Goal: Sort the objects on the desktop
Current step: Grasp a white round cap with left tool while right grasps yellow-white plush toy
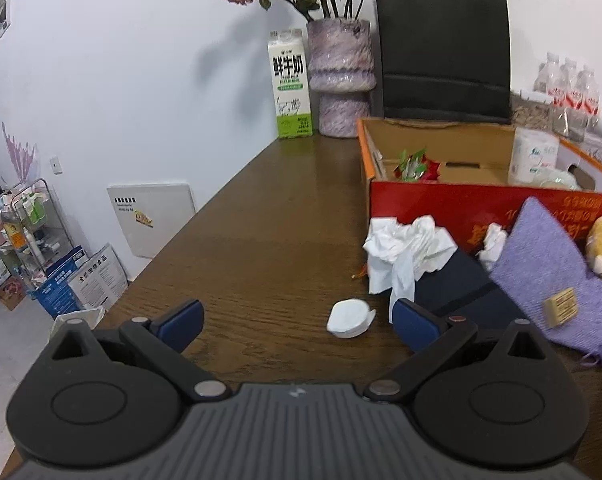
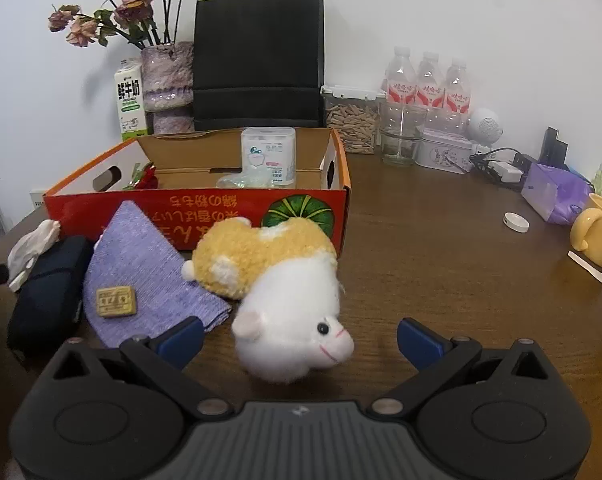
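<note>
Left hand-held gripper [image 1: 297, 326] gapes empty, a white lid [image 1: 349, 318] between its fingers; right hand-held gripper [image 2: 299, 338] gapes around a plush toy [image 2: 289, 320].

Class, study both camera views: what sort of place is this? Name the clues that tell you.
Probably a lived-in home or small office desk: a wooden table against a wall, holding a vase of dried roses, a milk carton and bottled water.

"鲜牛奶" on milk carton [image 1: 289, 84]
</note>
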Tool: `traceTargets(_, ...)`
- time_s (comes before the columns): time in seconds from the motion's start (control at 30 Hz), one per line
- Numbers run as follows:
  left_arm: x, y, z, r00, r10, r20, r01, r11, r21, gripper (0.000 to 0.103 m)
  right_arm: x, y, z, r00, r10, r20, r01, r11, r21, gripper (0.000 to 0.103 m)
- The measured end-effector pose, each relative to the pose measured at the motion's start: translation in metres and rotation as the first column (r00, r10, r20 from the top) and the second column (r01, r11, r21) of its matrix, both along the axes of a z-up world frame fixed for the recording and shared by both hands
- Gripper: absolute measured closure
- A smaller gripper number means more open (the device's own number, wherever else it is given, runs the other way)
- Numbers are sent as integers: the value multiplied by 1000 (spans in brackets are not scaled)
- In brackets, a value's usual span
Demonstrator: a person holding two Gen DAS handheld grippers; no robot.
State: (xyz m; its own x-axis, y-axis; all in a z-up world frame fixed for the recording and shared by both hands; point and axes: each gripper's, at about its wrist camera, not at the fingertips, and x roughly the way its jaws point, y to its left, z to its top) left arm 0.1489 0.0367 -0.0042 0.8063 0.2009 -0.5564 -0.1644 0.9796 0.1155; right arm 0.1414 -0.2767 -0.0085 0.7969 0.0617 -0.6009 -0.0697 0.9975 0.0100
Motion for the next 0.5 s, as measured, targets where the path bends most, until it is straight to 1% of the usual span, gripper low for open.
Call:
traceTargets(0.17, 11, 2, -8, 999, -17, -40, 17, 1000, 2, 12, 13, 5, -3, 1000, -1, -8, 1, 1000, -14, 0)
traceTargets(0.2, 13, 3, -10, 999, -20, -45, 20, 1000, 0, 19, 16, 6, -3, 1000, -2, -9, 1, 1000, -15, 0)
traceTargets(0.27, 16, 5, -12, 998, -32, -56, 31, 999, -16, 24, 20, 7, -4, 1000, 1, -11, -1, 1000, -16, 0)
traceTargets(0.33, 19, 6, -14, 997, -48, -60, 46, 998, -32, 37, 23, 9, -5, 1000, 1, -11, -2, 1000, -17, 0)
traceTargets(0.37, 20, 6, -14, 997, -56, -62, 54, 998, -42, 40, 25, 9, -5, 1000, 3, -12, -3, 1000, -16, 0)
traceTargets(0.43, 21, 6, -16, 995, -74, -68, 70, 996, -58, 53, 28, 9, -6, 1000, 4, -17, -4, 1000, -15, 2)
traceTargets(0.47, 21, 6, -17, 995, -81, -65, 77, 995, -66, 55, 29, 9, -7, 1000, 5, -22, -6, 1000, -13, 4)
traceTargets(0.5, 21, 6, -17, 994, -87, -63, 83, 994, -71, 58, 30, 10, -8, 1000, 6, -26, -7, 1000, -10, 6)
